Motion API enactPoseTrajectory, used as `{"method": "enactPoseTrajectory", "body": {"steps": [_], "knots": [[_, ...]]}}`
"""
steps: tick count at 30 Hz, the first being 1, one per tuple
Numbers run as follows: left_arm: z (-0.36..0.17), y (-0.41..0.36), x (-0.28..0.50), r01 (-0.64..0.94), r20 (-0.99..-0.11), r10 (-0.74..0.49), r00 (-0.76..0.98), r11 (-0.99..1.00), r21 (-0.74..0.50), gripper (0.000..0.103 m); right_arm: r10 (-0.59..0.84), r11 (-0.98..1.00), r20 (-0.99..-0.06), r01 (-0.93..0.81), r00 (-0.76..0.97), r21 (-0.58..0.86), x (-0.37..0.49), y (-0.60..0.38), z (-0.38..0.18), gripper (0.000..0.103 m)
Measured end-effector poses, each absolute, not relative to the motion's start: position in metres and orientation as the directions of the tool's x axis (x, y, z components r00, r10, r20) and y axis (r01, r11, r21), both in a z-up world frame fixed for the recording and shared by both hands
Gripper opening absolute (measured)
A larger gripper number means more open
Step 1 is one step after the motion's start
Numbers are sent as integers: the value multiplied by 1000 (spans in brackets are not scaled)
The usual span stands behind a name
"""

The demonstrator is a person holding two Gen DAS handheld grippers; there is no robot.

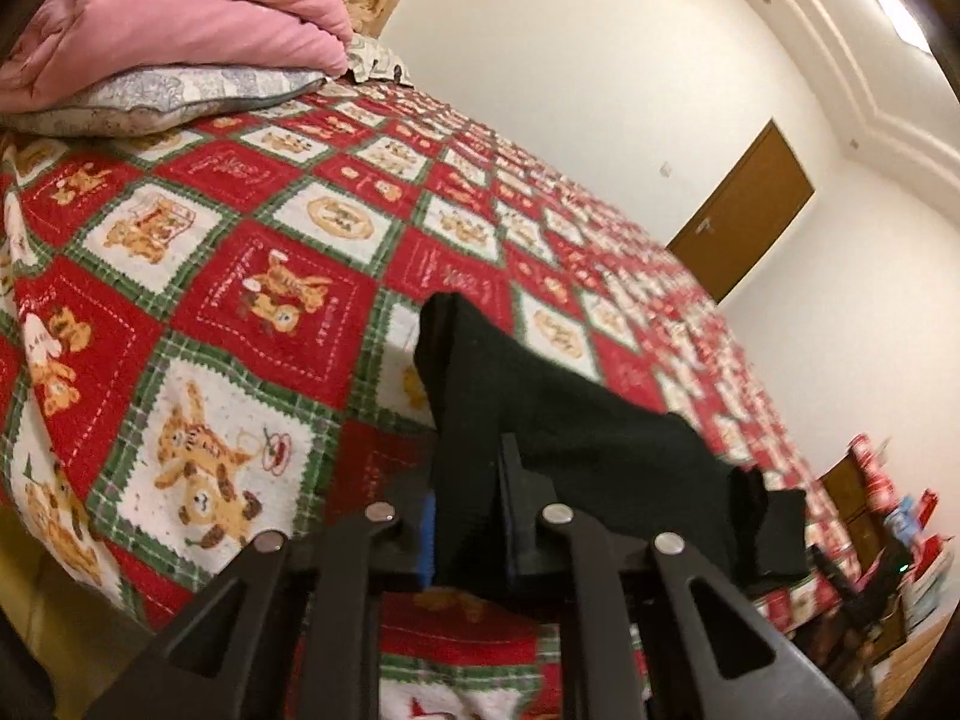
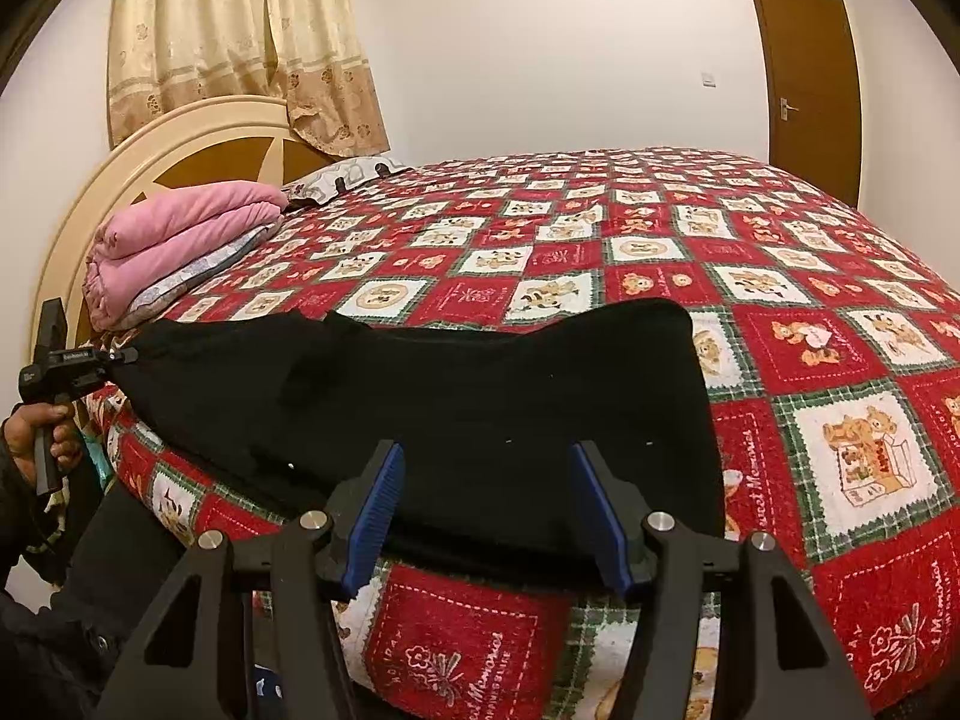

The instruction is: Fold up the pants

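Note:
The black pants point(image 2: 480, 396) lie along the near edge of the bed, stretched from left to right. My left gripper point(image 1: 465, 504) is shut on one end of the pants point(image 1: 576, 420) and holds it lifted off the quilt; it also shows at the far left of the right wrist view point(image 2: 117, 355), pinching the cloth. My right gripper point(image 2: 486, 510) is open, its blue pads on either side of the pants' near edge, with nothing clamped.
The bed carries a red, white and green teddy-bear quilt point(image 2: 660, 228). A folded pink blanket point(image 2: 180, 234) on a grey pillow sits by the headboard point(image 2: 180, 138). A brown door point(image 2: 807, 78) stands at the far right wall. Cluttered furniture point(image 1: 882, 516) stands beyond the bed.

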State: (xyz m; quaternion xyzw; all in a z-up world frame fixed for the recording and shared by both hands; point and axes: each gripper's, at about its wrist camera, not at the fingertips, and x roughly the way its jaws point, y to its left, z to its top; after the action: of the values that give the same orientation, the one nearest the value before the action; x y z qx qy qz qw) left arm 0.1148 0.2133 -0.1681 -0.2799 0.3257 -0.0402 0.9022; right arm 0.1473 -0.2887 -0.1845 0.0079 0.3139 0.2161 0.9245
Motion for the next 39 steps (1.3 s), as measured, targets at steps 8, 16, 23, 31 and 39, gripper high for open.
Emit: {"method": "enactPoseTrajectory", "body": {"steps": [8, 16, 23, 31, 39], "knots": [[-102, 172, 114, 45, -445, -315, 838, 853, -519, 15, 402, 910, -590, -378, 700, 170, 151, -289, -185, 59], [-39, 74, 136, 291, -376, -472, 798, 847, -445, 14, 343, 936, -578, -220, 741, 275, 165, -329, -181, 59], [-22, -33, 168, 473, -429, -599, 676, 799, -372, 14, 288, 920, -566, -61, 773, 386, 173, -373, -180, 59], [-39, -142, 190, 614, -542, -658, 522, 731, -296, 14, 257, 894, -556, 24, 791, 447, 177, -399, -181, 59], [-91, -231, 202, 700, -658, -648, 384, 669, -250, 15, 298, 884, -552, -7, 779, 467, 181, -397, -185, 59]]}}
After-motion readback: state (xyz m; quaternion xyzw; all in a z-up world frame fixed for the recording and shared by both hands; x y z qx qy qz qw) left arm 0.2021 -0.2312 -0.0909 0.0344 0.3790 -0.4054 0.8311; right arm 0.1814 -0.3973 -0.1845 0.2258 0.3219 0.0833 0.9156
